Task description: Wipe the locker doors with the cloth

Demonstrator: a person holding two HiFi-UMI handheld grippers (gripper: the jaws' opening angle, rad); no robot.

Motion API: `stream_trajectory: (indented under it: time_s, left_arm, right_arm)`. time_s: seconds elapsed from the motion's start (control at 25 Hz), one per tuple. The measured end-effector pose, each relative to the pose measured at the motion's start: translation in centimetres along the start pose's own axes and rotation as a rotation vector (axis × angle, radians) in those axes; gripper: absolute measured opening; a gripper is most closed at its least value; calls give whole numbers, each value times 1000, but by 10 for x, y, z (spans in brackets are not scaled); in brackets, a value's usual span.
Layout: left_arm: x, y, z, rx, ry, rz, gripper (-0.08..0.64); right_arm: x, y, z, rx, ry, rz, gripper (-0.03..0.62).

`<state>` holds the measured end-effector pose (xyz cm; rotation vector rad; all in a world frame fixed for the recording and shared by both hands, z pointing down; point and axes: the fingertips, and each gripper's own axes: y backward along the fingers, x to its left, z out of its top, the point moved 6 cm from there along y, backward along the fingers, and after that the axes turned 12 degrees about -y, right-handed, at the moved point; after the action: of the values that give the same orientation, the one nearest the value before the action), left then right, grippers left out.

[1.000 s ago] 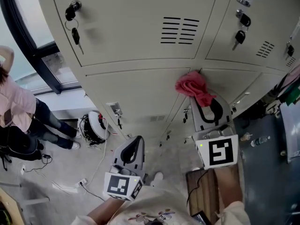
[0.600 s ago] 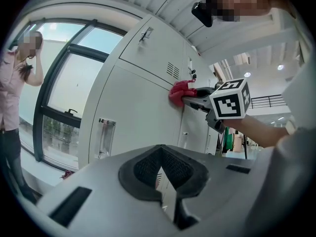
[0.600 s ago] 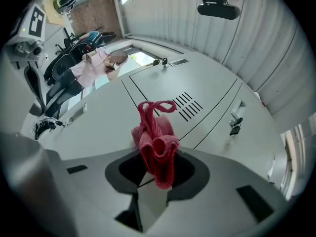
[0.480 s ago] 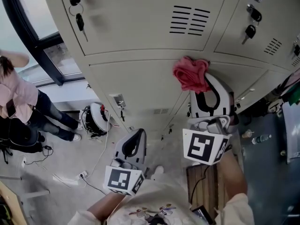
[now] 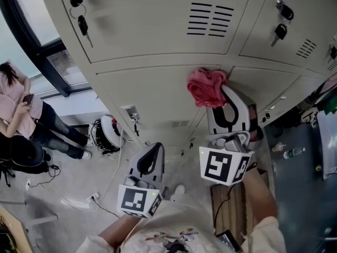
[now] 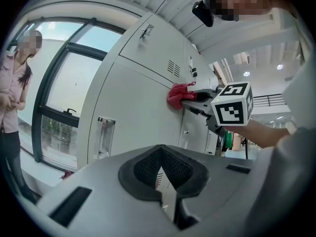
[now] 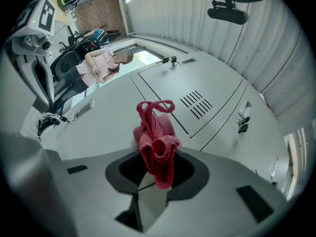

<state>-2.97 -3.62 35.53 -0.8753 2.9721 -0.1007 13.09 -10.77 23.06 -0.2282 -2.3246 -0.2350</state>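
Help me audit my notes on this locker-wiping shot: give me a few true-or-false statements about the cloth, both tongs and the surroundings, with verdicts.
1. The red cloth is clamped in the right tongs. True.
2. The left tongs hold a second cloth. False: they are shut on nothing.
3. The cloth rests against the lower door, just under the vented door. True.
4. Nobody else is in view. False: a person in a pink top stands by the window.
5. Keys hang from the vented door. True.
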Motion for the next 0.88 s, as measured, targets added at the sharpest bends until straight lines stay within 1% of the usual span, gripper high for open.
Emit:
stream_trajectory:
  time_s: [0.44, 0.68, 0.88]
  left_arm:
    - [1, 1, -3, 7, 3, -4, 5]
    - [3, 3, -5, 9, 3, 3, 5]
    - [3, 5, -7, 15, -4, 7, 5]
  right_arm:
    - [34, 0, -21, 42, 0, 61, 101]
    - [58, 2, -41, 79, 15, 107, 101]
    - [77, 2, -58, 111, 6, 152, 101]
